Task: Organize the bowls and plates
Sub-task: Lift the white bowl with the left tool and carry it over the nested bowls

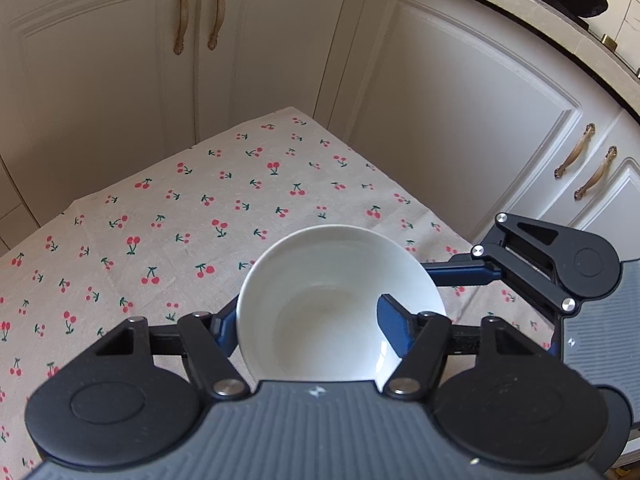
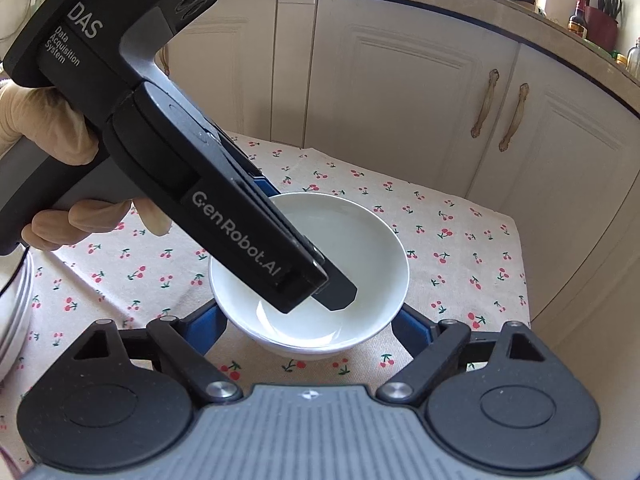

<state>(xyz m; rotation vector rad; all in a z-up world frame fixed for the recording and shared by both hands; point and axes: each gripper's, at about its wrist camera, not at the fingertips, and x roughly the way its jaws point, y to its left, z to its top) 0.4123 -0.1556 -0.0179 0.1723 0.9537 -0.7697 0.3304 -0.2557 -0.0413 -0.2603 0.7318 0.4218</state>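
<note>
Firmly, the left gripper (image 1: 308, 320) pinches the glossy round white bowl's (image 1: 320, 280) rim; the right gripper (image 2: 312, 320) gapes around it.

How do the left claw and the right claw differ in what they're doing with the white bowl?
The left claw is shut on the white bowl's rim, one finger inside and one outside; the right claw is open, fingers either side of the bowl. The left claw reaches down into the bowl; the right one stays outside. Both point down at the bowl.

Left tool (image 1: 308, 320) clamped shut, right tool (image 2: 312, 320) spread wide.
</note>
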